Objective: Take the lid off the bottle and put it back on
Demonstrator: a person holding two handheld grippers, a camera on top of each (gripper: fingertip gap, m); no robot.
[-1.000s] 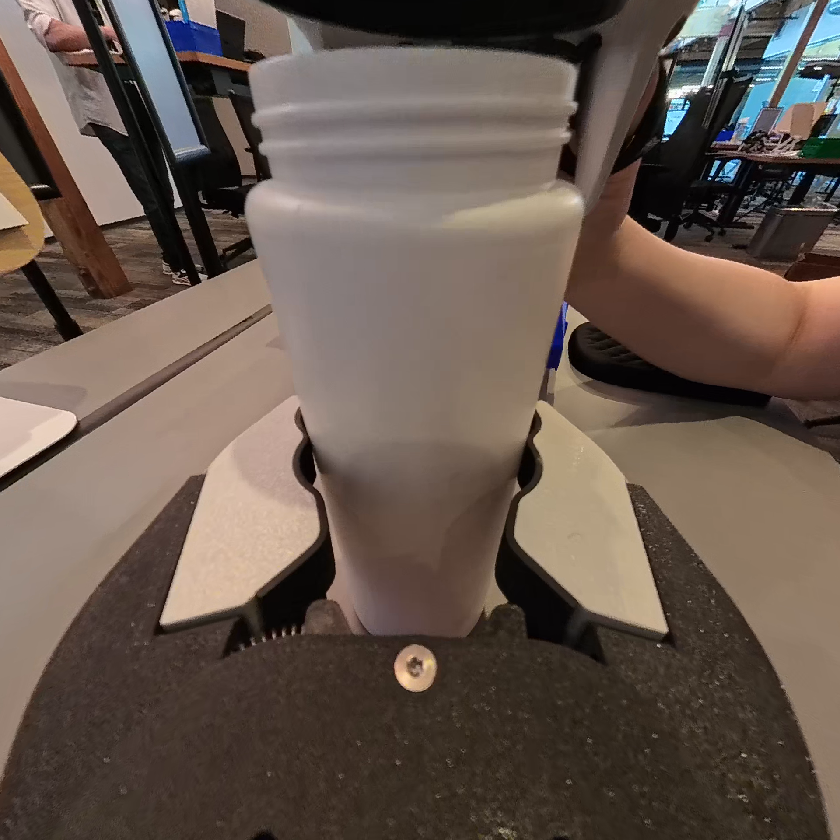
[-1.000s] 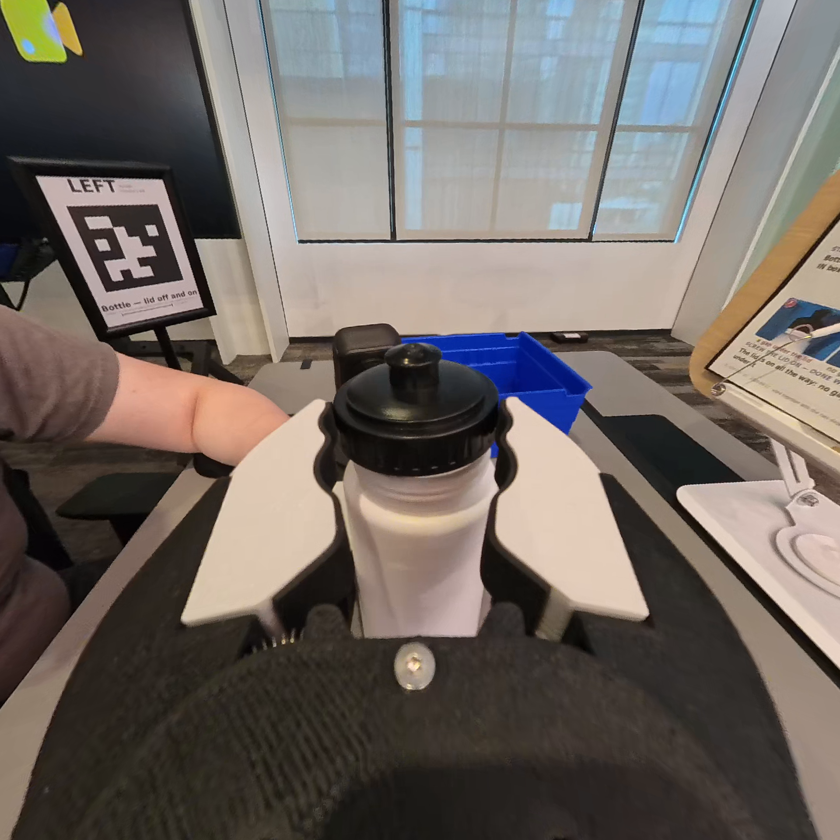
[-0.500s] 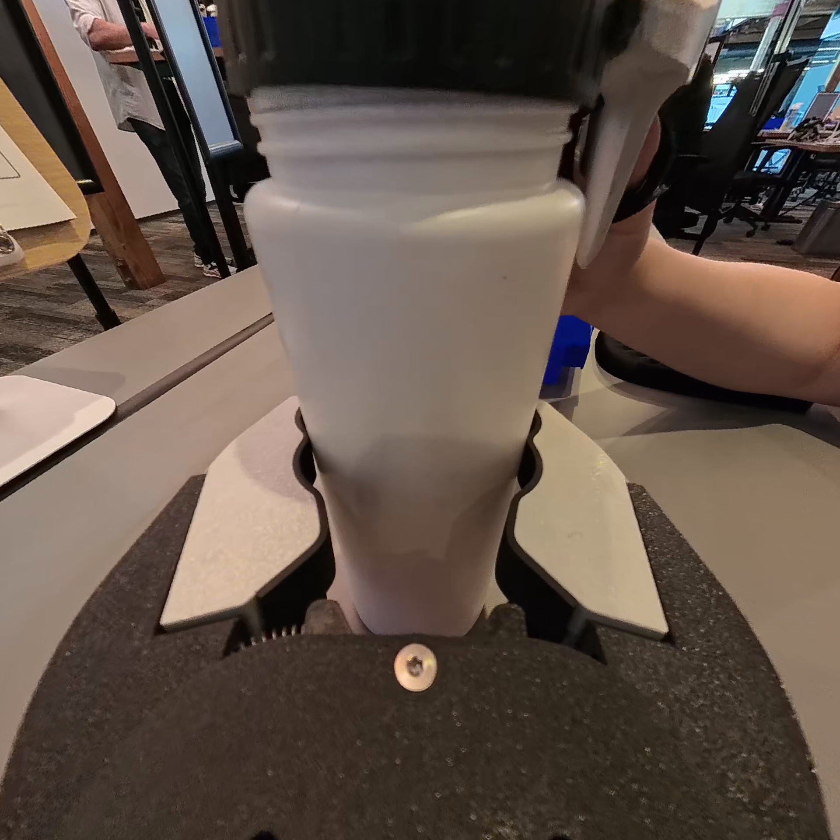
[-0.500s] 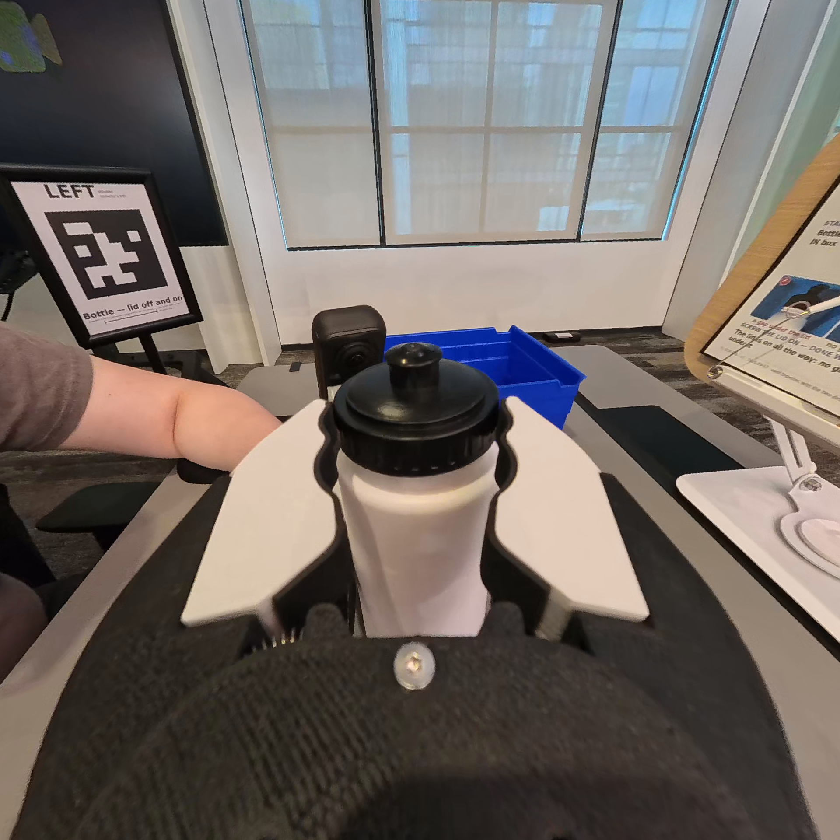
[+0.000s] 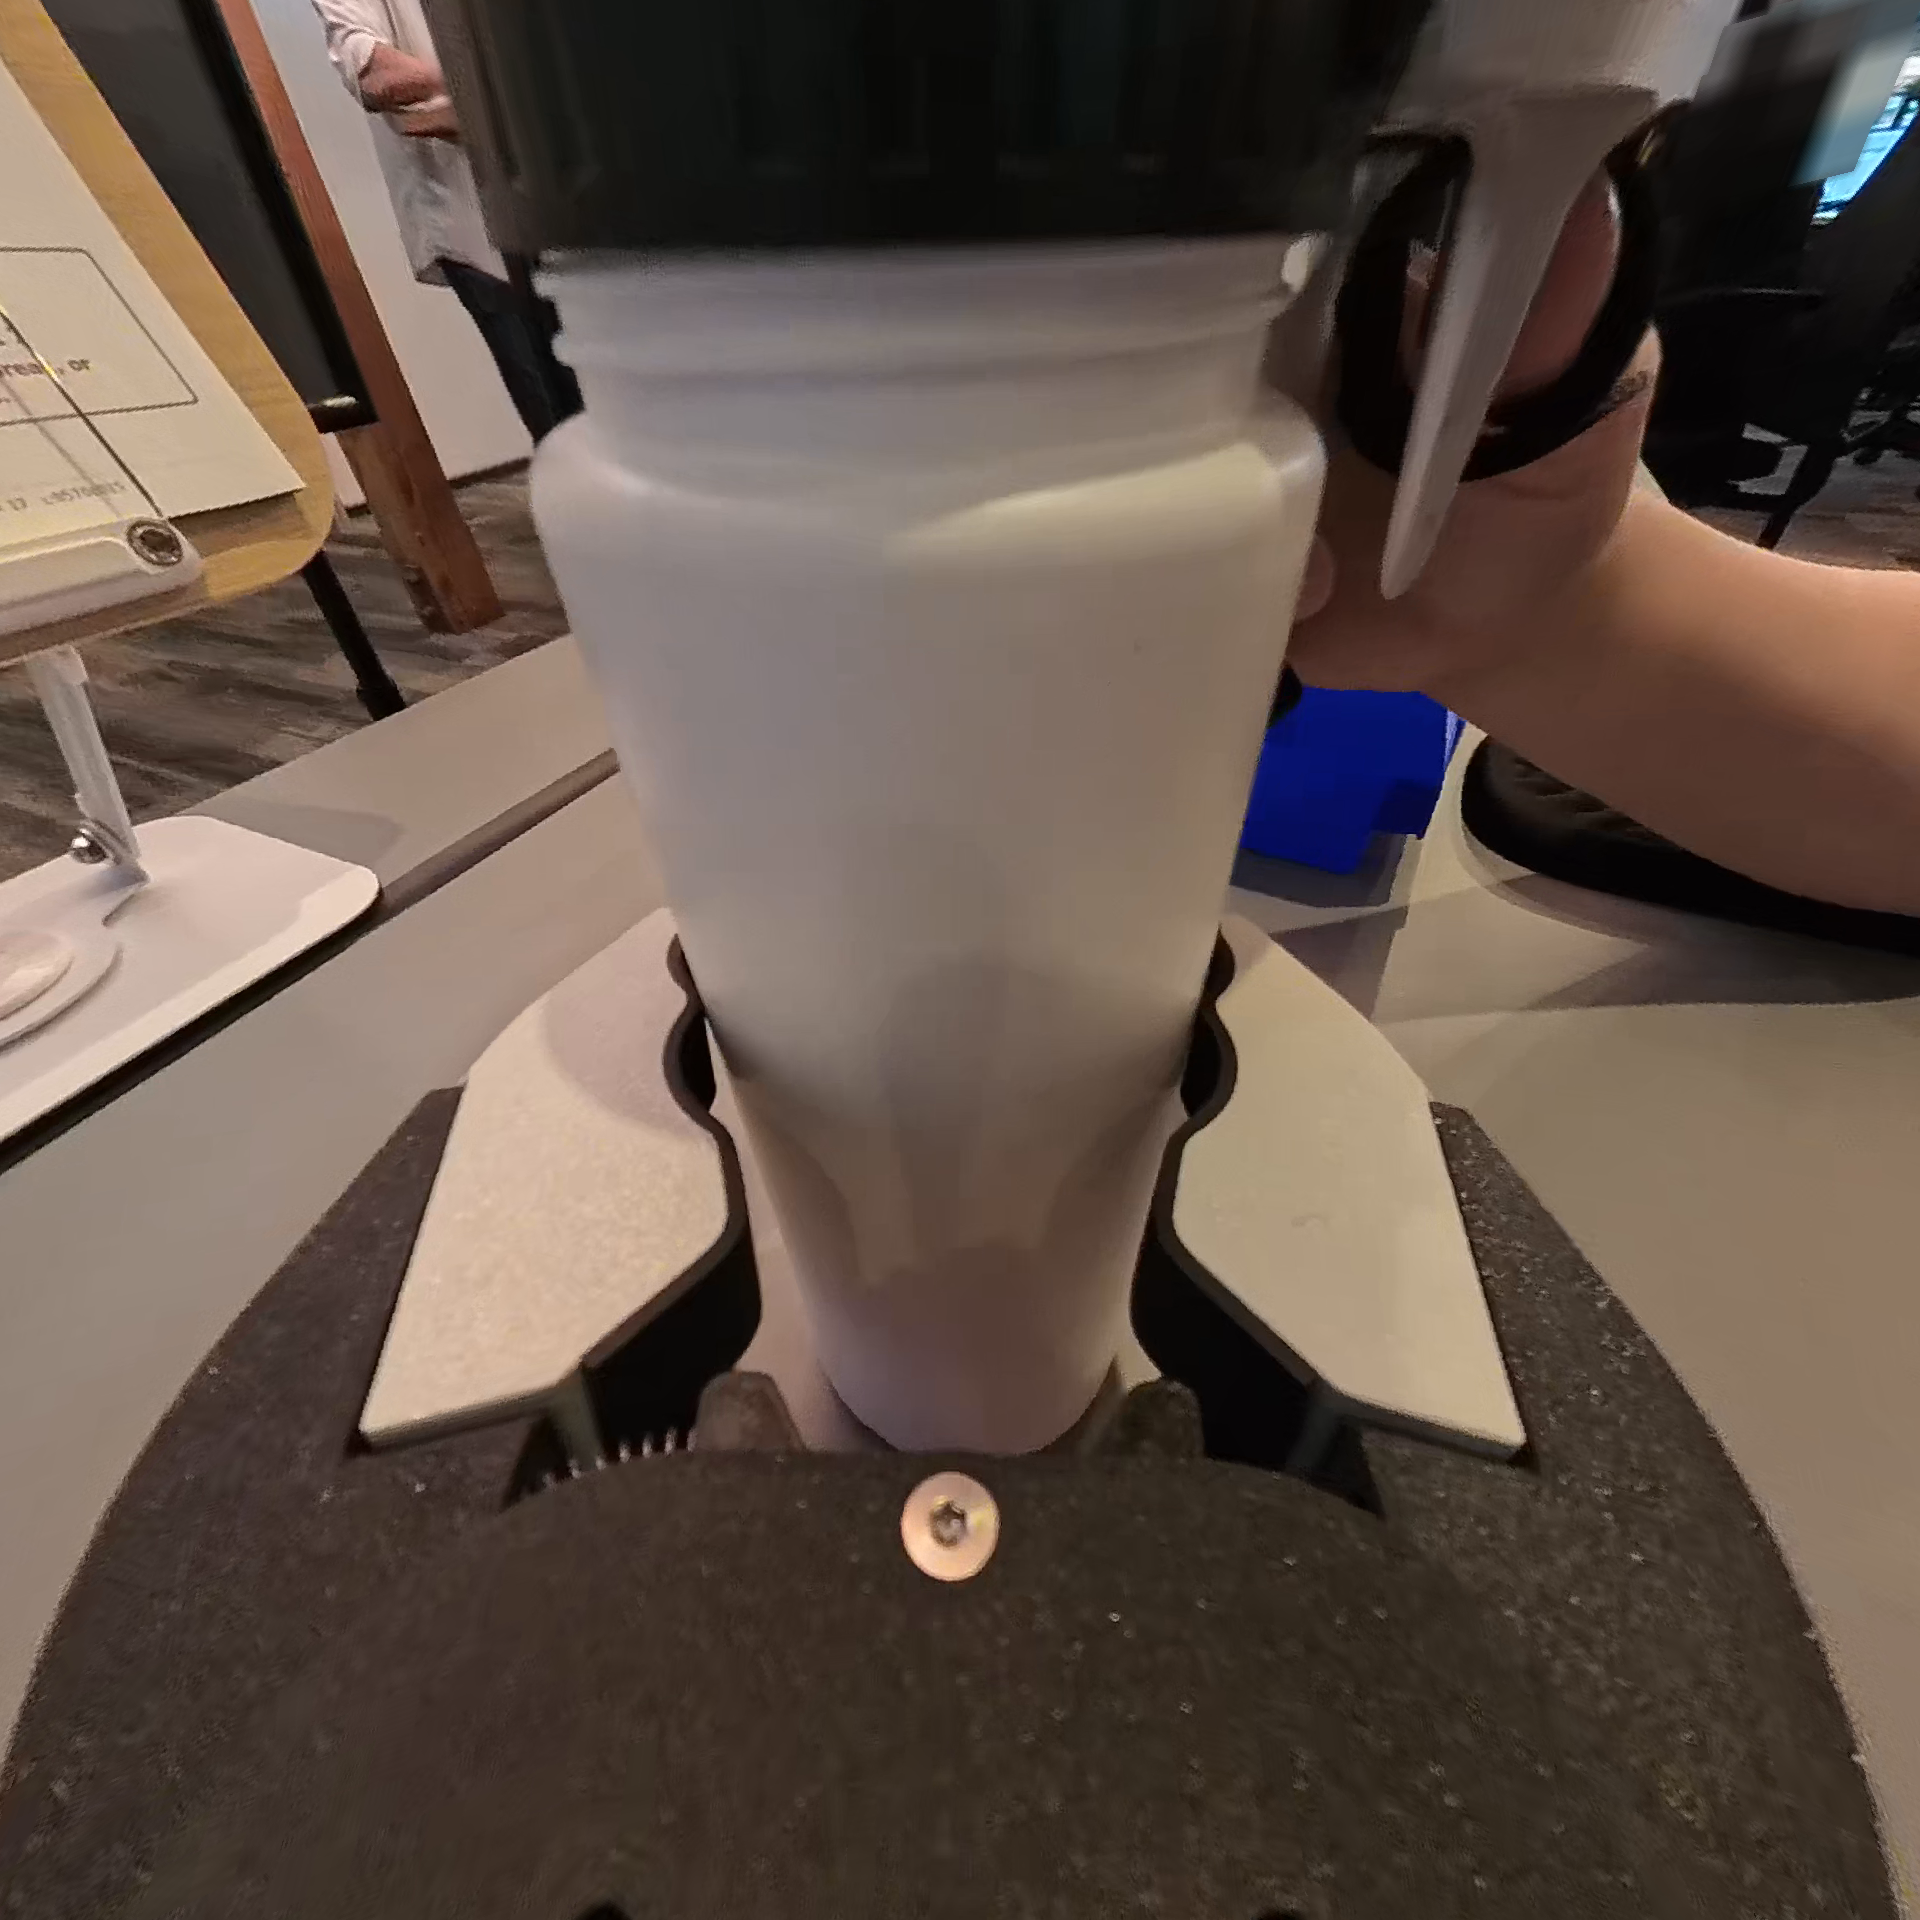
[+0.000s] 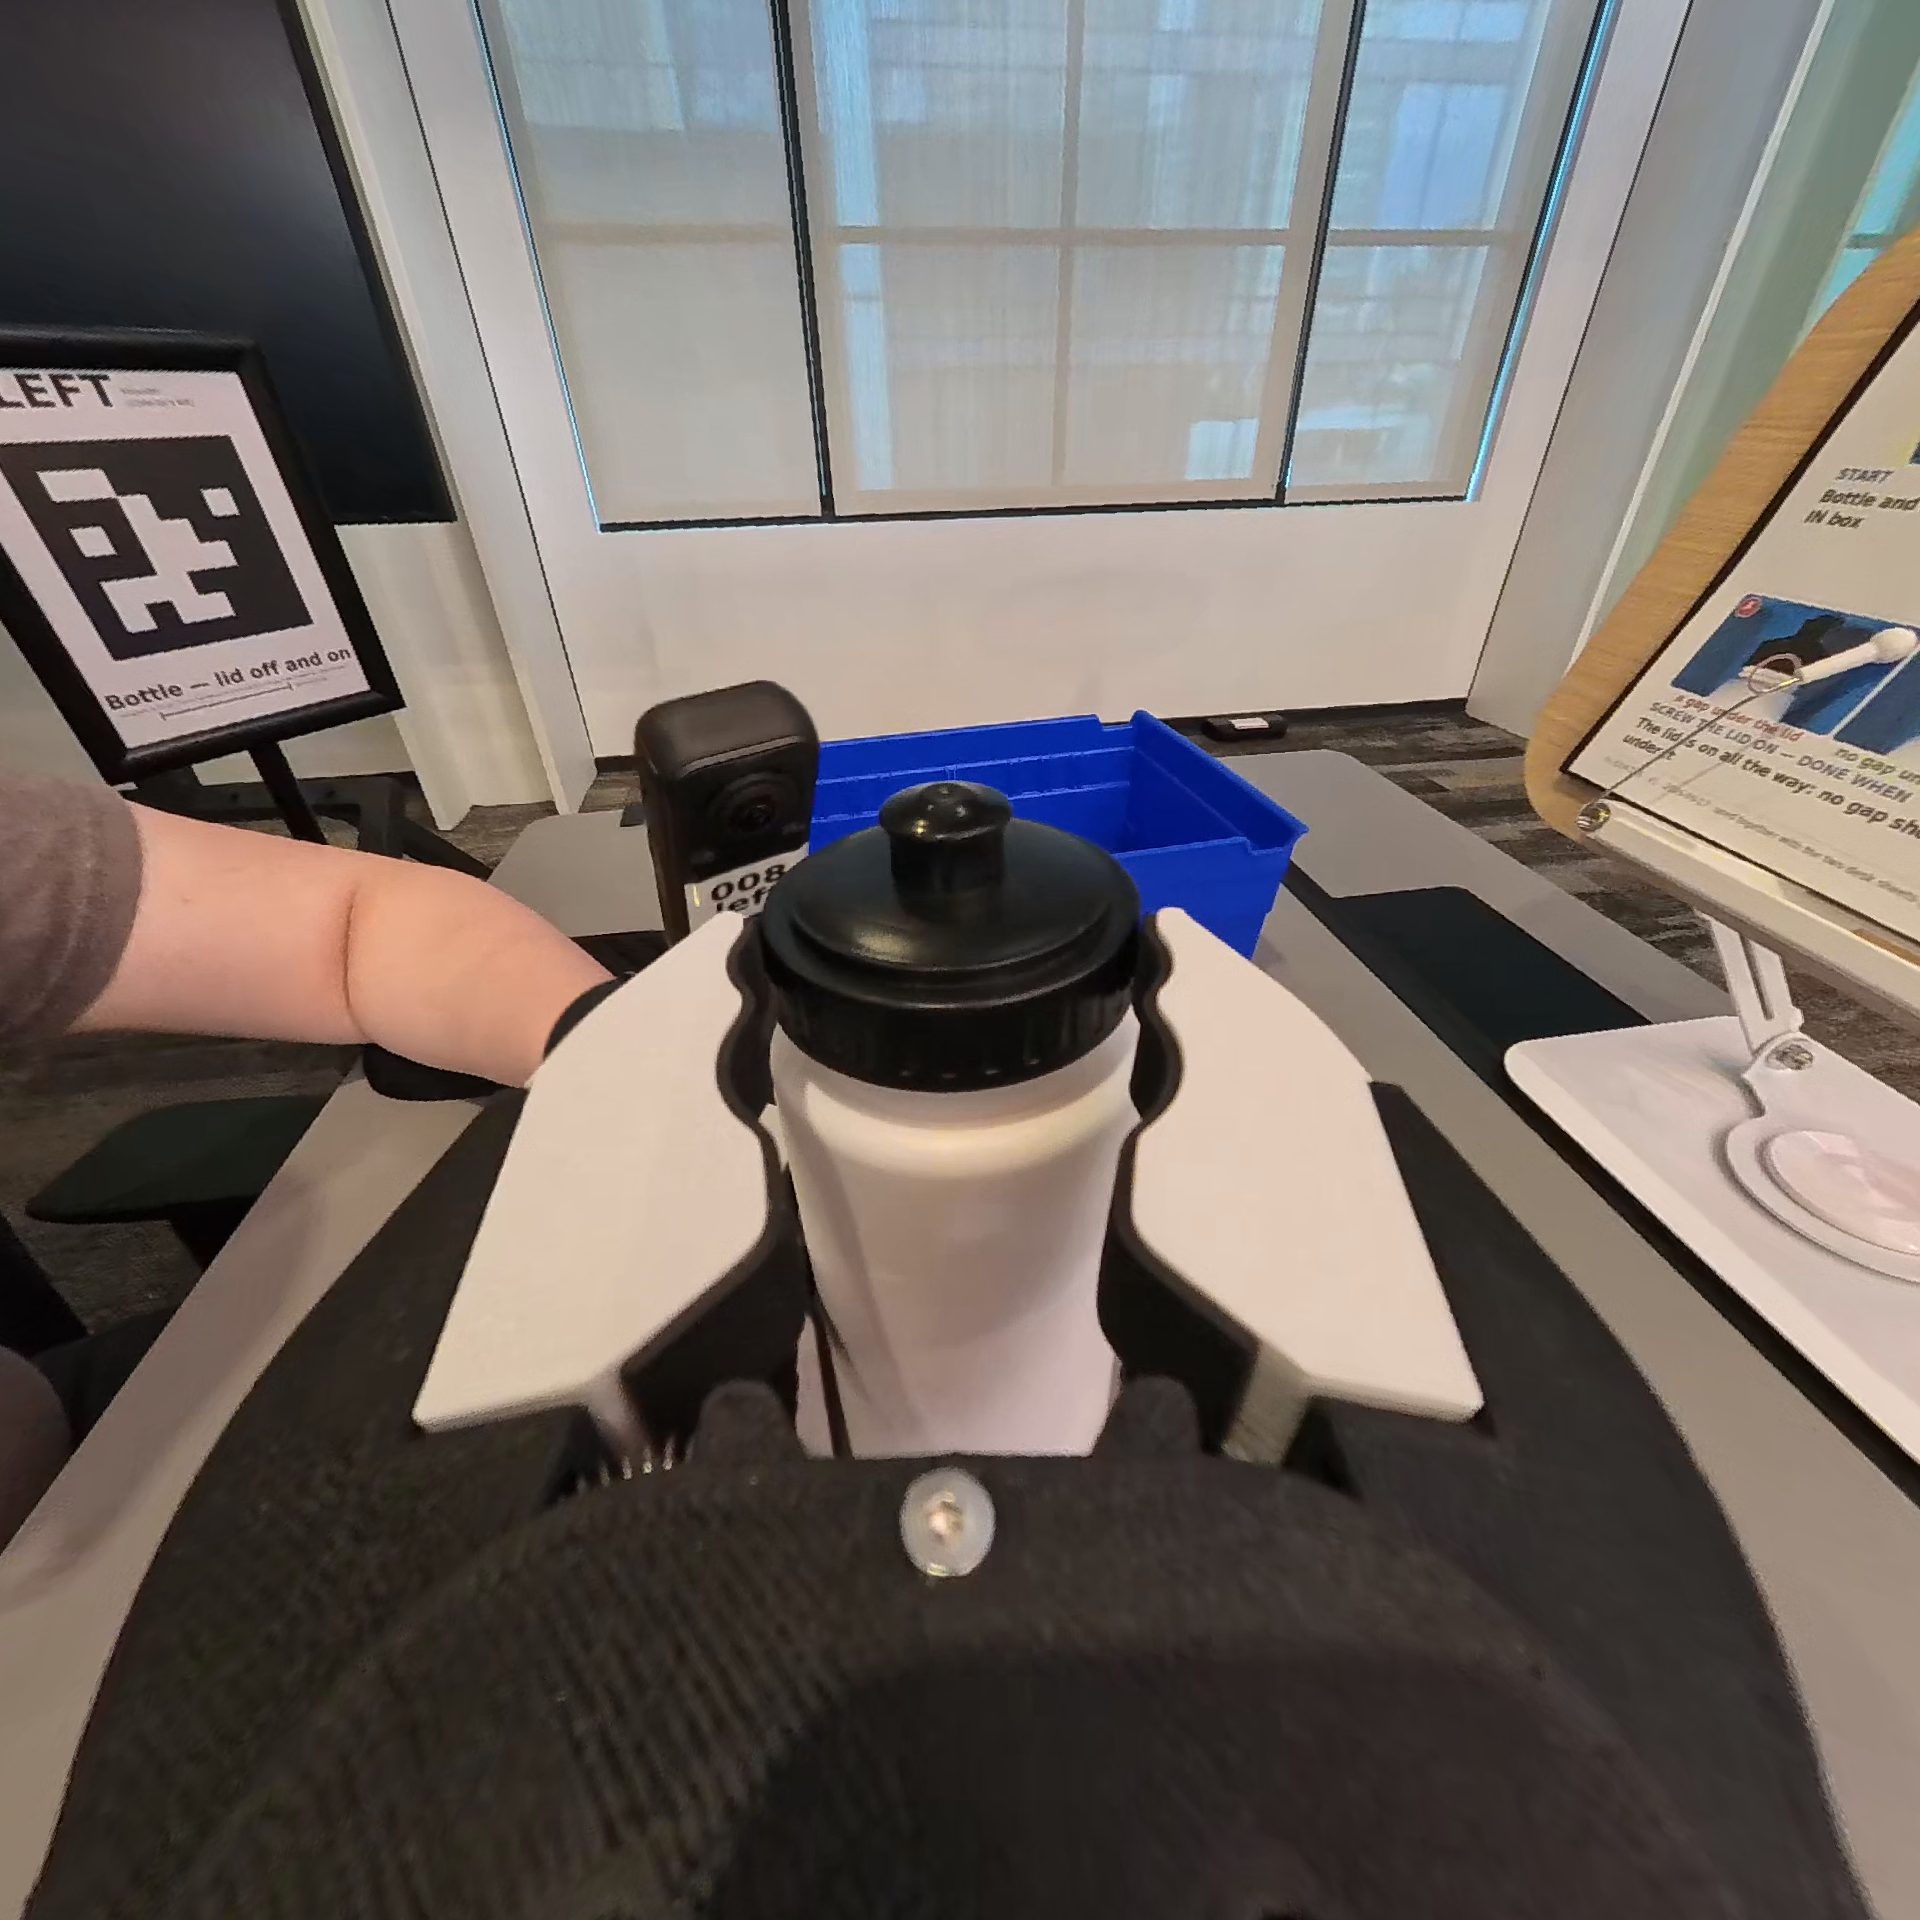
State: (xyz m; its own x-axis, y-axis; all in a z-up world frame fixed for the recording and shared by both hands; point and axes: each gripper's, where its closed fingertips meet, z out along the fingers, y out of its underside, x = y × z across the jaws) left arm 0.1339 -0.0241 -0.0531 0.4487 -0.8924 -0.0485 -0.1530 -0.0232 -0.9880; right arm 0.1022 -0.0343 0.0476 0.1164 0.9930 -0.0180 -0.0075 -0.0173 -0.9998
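Observation:
A white bottle (image 5: 935, 675) stands upright on the grey table, and my left gripper (image 5: 951, 956) is shut on its lower body. A black lid (image 5: 914, 125) with a pull spout sits on the bottle's neck; a narrow band of the white neck still shows under it. My right gripper (image 6: 951, 935) is shut on the ribbed rim of the lid (image 6: 935, 997), with the bottle (image 6: 956, 1247) below it. One of the right gripper's fingers (image 5: 1455, 364) shows beside the lid in the left wrist view.
A blue bin (image 6: 1091, 821) stands behind the bottle. An instruction board on a white stand (image 6: 1662, 1143) is to the right, and a framed marker sign (image 6: 177, 551) to the left. The person's forearms (image 6: 312, 935) (image 5: 1662, 727) rest along the table (image 5: 1662, 1195).
The lid has come down over the neck: the threads that were bare a second ago are now mostly covered. Both views have swung round as the lid and the bottle turn.

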